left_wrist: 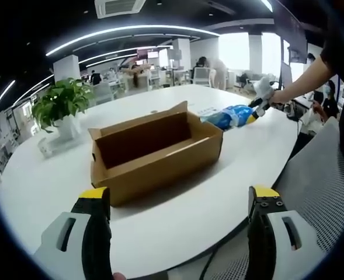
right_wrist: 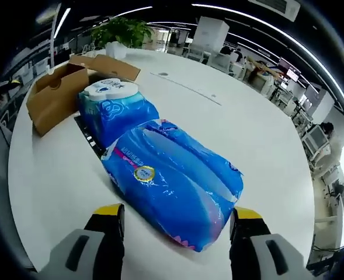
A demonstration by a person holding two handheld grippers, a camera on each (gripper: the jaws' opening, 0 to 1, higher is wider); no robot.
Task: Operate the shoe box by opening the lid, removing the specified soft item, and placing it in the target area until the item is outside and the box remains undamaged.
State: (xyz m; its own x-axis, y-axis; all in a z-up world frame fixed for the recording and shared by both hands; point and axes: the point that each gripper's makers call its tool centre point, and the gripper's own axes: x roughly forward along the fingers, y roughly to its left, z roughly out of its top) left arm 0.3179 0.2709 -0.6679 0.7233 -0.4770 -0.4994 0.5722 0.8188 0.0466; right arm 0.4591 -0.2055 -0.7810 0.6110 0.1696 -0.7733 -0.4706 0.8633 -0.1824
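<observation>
Right gripper view, right claw [right_wrist: 176, 217] spread wide around near end of blue soft pack [right_wrist: 174, 178] lying on white bench [right_wrist: 265, 134], second blue pack [right_wrist: 114, 111] behind it, open cardboard shoe box [right_wrist: 58, 93] beyond; left gripper view, left claw [left_wrist: 177, 201] open, holding nothing, facing box.

Brown cardboard box [left_wrist: 154, 153], glossy blue packs [right_wrist: 174, 181], white table [left_wrist: 230, 192], yellow-tipped tools [right_wrist: 177, 224]
</observation>
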